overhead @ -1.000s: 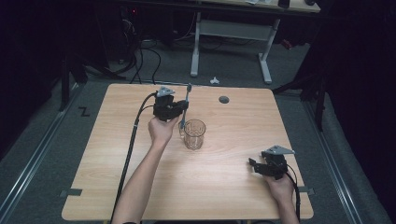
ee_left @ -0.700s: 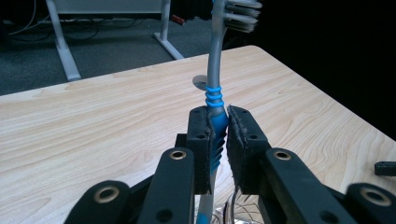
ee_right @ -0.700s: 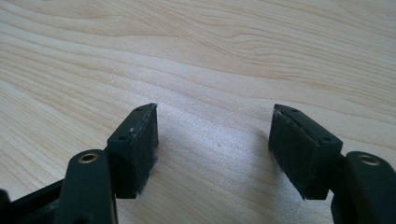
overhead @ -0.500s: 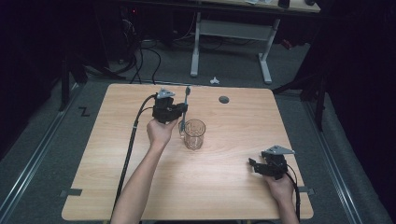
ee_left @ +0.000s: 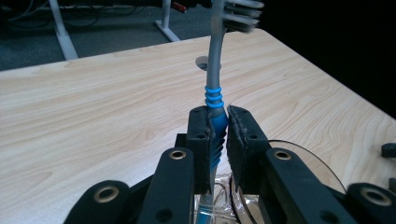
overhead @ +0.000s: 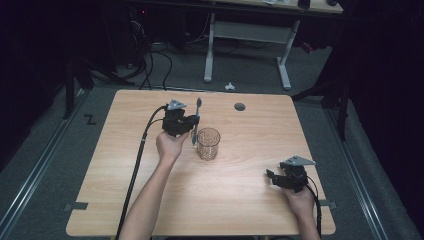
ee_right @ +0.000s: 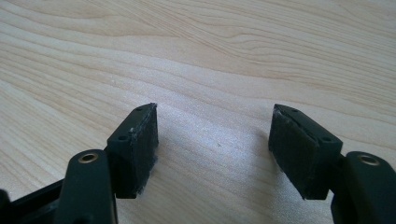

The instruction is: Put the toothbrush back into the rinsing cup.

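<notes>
A grey and blue toothbrush (ee_left: 215, 98) stands upright with its bristle head (ee_left: 239, 15) at the top. My left gripper (ee_left: 218, 126) is shut on its blue ribbed grip. In the high view that left gripper (overhead: 192, 124) holds the toothbrush (overhead: 197, 116) just left of a clear glass cup (overhead: 208, 144) near the table's middle. The cup's rim (ee_left: 299, 154) curves under my jaws, and the handle's lower end sits by the glass. My right gripper (overhead: 274, 177) rests open near the table's front right, and its pads (ee_right: 136, 144) stand wide apart over bare wood.
The wooden table (overhead: 125, 200) has a round dark cable hole (overhead: 240, 106) at the back. A black cable (overhead: 137, 165) trails from the left gripper down the table's left side. Beyond the far edge stand white desk legs (overhead: 209, 50) on grey floor.
The left gripper and toothbrush have shifted slightly toward the cup. The right gripper has stayed still.
</notes>
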### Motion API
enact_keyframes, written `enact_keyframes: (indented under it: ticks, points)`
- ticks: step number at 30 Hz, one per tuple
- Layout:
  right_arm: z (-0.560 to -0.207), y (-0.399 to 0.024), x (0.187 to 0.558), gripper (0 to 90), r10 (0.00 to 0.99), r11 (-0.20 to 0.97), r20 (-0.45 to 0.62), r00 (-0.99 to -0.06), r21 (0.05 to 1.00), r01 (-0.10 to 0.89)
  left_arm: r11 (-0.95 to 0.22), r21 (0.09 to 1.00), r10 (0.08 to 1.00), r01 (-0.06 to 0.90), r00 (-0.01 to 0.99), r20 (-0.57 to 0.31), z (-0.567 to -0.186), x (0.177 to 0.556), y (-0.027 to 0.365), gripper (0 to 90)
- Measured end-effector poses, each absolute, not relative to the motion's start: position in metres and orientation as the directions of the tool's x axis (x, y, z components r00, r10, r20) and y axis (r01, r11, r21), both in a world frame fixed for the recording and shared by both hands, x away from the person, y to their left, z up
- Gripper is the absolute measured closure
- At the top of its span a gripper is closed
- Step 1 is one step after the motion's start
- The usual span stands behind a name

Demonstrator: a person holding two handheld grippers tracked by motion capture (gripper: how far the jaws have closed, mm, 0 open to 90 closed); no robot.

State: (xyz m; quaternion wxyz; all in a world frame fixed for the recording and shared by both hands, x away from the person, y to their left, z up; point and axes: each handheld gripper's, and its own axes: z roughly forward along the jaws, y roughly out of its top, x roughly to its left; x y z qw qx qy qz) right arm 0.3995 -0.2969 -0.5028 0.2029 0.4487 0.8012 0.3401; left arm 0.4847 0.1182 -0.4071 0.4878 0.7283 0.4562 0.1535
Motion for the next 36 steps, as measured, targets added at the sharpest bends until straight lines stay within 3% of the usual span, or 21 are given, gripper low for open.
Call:
enact_keyframes:
  ticks: [36]
  points:
    - [-0.503,-0.297,0.399,33.5,0.857,0.366,-0.021,-0.515,0.727,0.581,-0.082,0.874,0.807,0.480,0.546,-0.224,-0.410,0.472,0.124,79.0]
